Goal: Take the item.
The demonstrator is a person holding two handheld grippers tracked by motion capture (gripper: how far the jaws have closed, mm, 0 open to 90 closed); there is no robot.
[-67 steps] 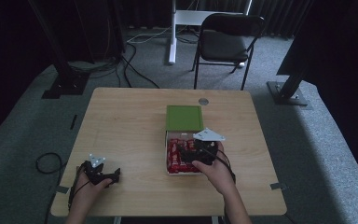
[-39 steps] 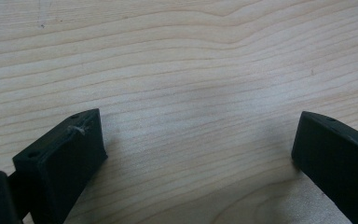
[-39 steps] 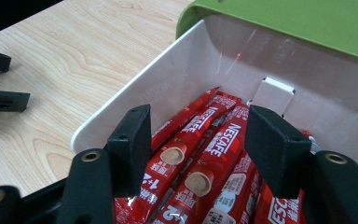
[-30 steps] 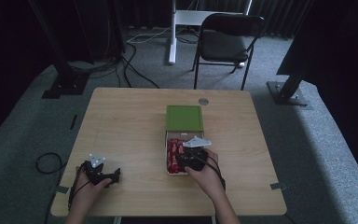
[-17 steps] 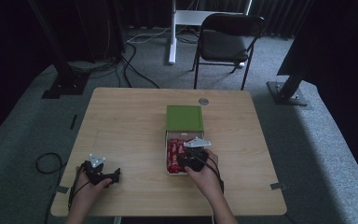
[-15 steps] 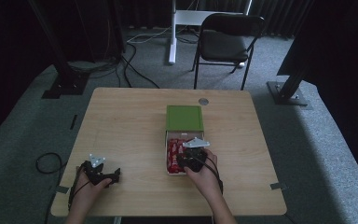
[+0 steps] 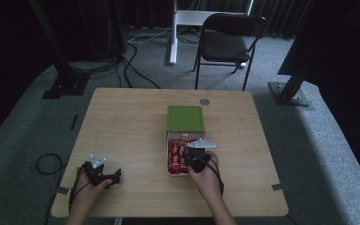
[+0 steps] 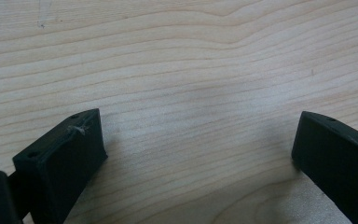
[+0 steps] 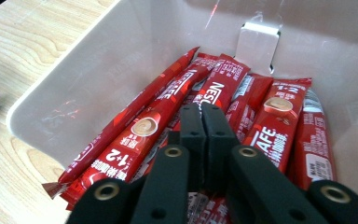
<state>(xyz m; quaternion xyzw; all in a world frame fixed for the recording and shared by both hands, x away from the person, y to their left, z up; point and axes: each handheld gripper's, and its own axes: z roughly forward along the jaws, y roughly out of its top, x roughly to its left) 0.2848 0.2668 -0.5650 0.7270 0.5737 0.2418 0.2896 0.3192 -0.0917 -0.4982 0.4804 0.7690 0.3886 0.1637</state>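
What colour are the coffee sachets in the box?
Red with white lettering; the coffee sachets show best in the right gripper view.

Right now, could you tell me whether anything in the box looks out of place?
One thing: a red coffee sachet at the side of the white box pokes out over its near rim. The others lie inside, roughly parallel.

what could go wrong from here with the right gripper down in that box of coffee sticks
1. The right gripper has just closed, jaws meeting with no stick clearly between them, so it may lift out holding nothing.
2. The red coffee sticks overlap loosely; a pinched one could drag neighbours over the low rim of the white box.
3. The left gripper rests open on the table, far off, so nothing steadies the box if it slides.
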